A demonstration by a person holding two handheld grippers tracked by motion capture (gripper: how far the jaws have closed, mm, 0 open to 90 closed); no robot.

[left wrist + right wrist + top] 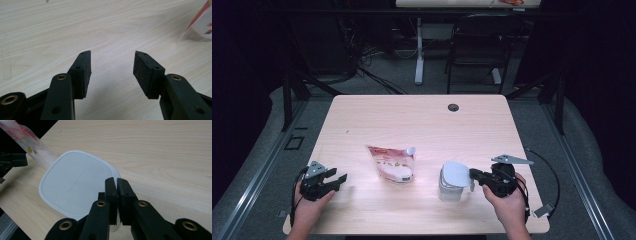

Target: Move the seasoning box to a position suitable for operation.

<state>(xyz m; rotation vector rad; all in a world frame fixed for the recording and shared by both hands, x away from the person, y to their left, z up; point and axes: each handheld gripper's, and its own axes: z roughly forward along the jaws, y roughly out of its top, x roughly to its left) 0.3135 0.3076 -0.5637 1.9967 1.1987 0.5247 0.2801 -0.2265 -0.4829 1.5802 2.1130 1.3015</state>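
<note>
Two grippers worked the pale wooden counter [422, 120]: the left gripper [335, 179] rested wide open and empty, the red-and-white spouted pouch [391, 163] lay flat, spout pointing right, and the right gripper [116, 185] pinched the upright white plastic container's lid [75, 182] tab, seemingly to peel upward next.

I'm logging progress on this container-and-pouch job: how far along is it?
Early. Done: the right gripper is shut on the edge of the lid of the white container. In hand: the lid looks partly raised on the container. Left: the red-and-white pouch lies untouched on the table, and the left gripper waits open beside it, holding nothing.
</note>
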